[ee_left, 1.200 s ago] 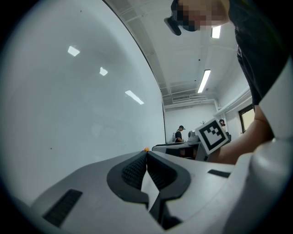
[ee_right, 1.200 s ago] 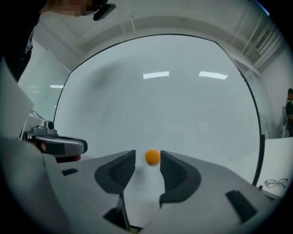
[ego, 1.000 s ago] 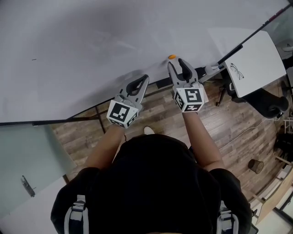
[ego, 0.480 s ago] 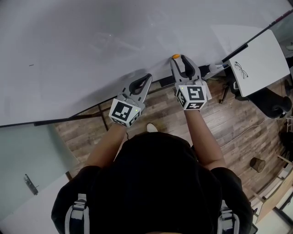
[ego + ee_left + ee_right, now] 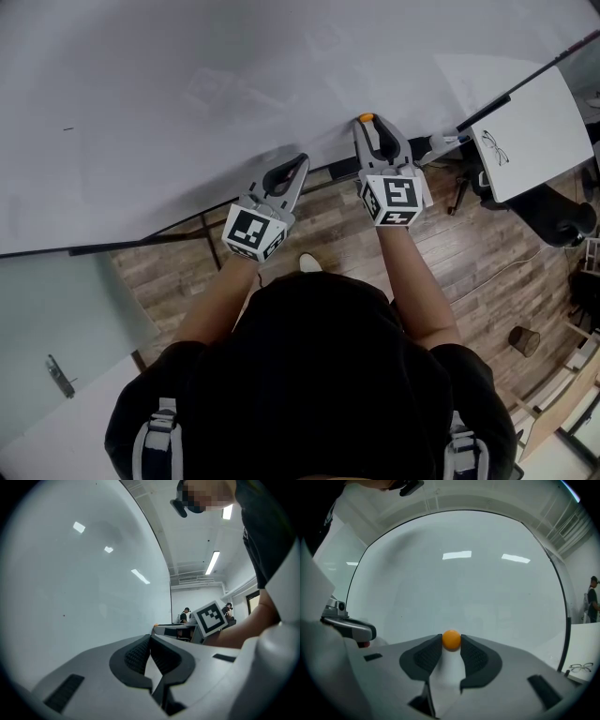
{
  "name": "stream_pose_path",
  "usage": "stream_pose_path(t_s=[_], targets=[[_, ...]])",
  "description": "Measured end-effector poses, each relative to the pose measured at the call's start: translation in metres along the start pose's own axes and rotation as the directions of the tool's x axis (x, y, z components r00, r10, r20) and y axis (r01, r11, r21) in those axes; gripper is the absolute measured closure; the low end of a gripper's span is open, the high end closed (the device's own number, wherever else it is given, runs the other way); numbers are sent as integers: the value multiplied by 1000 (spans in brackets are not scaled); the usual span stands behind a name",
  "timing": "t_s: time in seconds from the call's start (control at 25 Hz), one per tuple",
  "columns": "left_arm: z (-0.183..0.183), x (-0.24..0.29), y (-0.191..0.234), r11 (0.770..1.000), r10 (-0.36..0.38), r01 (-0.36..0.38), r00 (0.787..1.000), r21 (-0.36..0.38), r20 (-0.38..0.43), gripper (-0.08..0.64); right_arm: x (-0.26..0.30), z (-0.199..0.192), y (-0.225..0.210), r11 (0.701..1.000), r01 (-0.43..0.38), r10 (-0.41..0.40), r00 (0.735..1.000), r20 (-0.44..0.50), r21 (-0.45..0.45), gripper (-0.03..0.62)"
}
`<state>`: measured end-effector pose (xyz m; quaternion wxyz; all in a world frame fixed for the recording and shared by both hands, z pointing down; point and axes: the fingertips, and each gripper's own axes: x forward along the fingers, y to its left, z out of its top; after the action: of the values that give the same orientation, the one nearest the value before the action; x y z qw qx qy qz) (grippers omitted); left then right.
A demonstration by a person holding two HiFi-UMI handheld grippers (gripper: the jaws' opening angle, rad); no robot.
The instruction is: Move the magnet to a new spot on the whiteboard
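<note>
Two grippers: grey two-jaw hand-held tongs, each with a black-and-white marker cube; both point at the board, side by side
Left gripper (image 5: 299, 161) (image 5: 150, 637): jaws brought together, pads meeting, nothing between them; tips near the board's lower edge; whether they touch it cannot be told
Right gripper (image 5: 374, 123) (image 5: 451, 644): jaws closing; both ribbed pads (image 5: 427, 655) meet the magnet at the very tips
Small round orange magnet (image 5: 366, 118) (image 5: 451, 639): against the board, low on its surface near the bottom edge; between the right gripper's jaw tips; well to the right of the left gripper
Large white glossy whiteboard (image 5: 234, 75) (image 5: 459, 578) (image 5: 70, 583): upright; dark frame along the lower edge; ceiling lights mirrored in it; a few faint specks
Marker cubes: left (image 5: 251, 232); right (image 5: 394, 200) (image 5: 209, 617)
White panel with a small sketch of spectacles (image 5: 525, 117) (image 5: 581, 667): beside the whiteboard, to the right
Brown wood-plank floor (image 5: 469, 253): below the board
Person's bare forearms (image 5: 417, 281): one behind each gripper; black top
Distant standing person (image 5: 593, 597): far right of the right gripper view
</note>
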<state>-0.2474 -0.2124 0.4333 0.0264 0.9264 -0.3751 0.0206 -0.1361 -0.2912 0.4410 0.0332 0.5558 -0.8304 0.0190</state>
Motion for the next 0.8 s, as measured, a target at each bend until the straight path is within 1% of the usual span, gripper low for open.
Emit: stream_pose_path(t_s=[0.16,0.6,0.8], targets=[[0,-1,1,1000,4,-4,1000,-3,-1,555,-1,0,-1,1000,-4,4,1000,2,20,474],[0,2,-3,1000,-2,3,1000,-7,10,555,-17,1,1,999,-27,26,1000,13,23,476],[4,7,-12,1000,-6,6,1000,-1,20,555,-31,5,-2,999,-50,49,999,21,16,475]])
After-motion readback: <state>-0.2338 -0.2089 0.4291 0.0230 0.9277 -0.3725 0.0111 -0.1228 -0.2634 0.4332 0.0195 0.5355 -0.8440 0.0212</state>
